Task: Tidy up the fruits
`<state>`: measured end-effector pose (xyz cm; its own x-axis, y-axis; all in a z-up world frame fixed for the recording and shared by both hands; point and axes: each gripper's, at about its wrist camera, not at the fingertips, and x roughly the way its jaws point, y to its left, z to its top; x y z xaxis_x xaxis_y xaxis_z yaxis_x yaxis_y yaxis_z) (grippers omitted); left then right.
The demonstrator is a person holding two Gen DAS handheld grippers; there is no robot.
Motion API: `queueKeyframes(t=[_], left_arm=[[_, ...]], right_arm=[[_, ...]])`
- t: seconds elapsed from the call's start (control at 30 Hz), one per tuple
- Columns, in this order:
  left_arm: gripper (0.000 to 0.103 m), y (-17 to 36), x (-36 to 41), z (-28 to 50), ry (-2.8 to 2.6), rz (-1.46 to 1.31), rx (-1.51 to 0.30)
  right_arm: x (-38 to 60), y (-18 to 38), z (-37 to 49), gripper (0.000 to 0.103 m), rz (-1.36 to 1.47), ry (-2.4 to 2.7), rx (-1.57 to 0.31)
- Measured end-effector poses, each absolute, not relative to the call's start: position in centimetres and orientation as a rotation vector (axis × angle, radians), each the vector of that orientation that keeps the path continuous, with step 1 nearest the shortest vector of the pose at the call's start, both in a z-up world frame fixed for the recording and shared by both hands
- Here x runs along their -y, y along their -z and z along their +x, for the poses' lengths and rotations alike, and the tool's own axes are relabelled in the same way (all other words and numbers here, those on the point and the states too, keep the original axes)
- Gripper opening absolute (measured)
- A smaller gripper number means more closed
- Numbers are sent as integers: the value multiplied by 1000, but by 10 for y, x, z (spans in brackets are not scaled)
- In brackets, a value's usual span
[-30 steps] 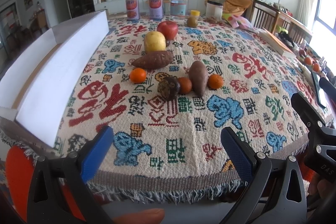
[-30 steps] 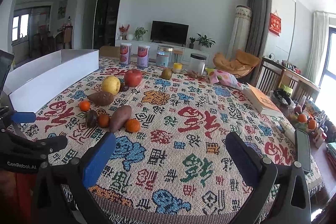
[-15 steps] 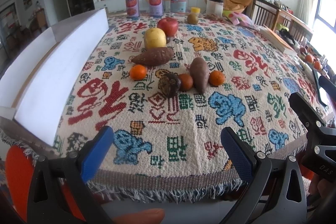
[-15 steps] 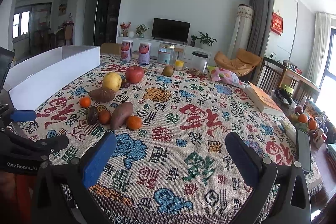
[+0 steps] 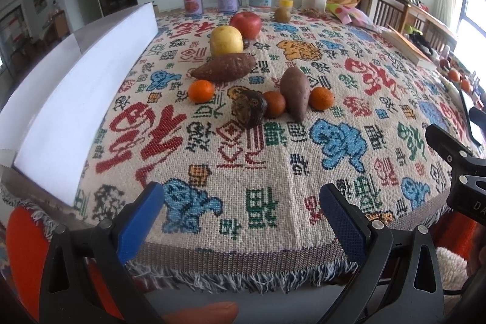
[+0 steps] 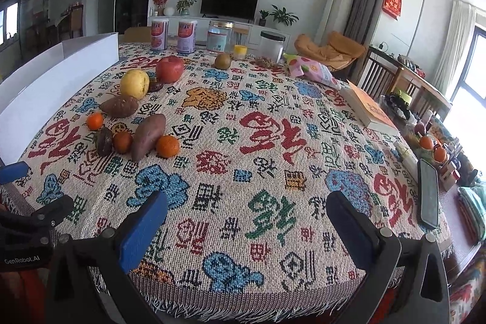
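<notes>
1. On the near edge of the patterned tablecloth [image 5: 243,202] we hold both tools empty: the left gripper [image 5: 241,220] has its jaws spread wide, and the right gripper [image 6: 246,228] is just as wide, with nothing between its blue pads. Neither touches any fruit.

2. Well ahead of us the fruits sit in a loose cluster: a red apple [image 5: 245,24], a yellow pear [image 5: 227,40], two sweet potatoes [image 5: 224,67] [image 5: 295,93], three small oranges [image 5: 200,91] [image 5: 274,107] [image 5: 321,98] and a dark wrinkled fruit [image 5: 249,109]. A brownish fruit [image 5: 282,14] lies apart, near the jars.

3. We judge crowding the main risk. The middle orange touches the dark fruit and the near sweet potato, so a wide jaw closing there could knock a neighbour and set round fruit rolling.

4. Round oranges on a woven cloth may roll toward the edge if nudged rather than pinched squarely.

5. The tapered sweet potatoes could pivot or slip out if gripped near an end.

6. The white box [image 5: 76,99] along the left looks like the likely destination, though we cannot see inside; its tall wall could catch a low carry.

7. Both tools reaching for the same cluster might collide.
</notes>
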<state>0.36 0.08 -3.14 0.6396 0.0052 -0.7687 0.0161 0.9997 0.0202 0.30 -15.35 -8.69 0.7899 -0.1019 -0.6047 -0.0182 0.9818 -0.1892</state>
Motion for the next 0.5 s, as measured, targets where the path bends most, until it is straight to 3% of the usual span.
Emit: queueKeyframes(t=[0.5], left_arm=[[102,36,-7,7,-9,18,-891]], right_arm=[[156,94,7,103,-220,92,-695]])
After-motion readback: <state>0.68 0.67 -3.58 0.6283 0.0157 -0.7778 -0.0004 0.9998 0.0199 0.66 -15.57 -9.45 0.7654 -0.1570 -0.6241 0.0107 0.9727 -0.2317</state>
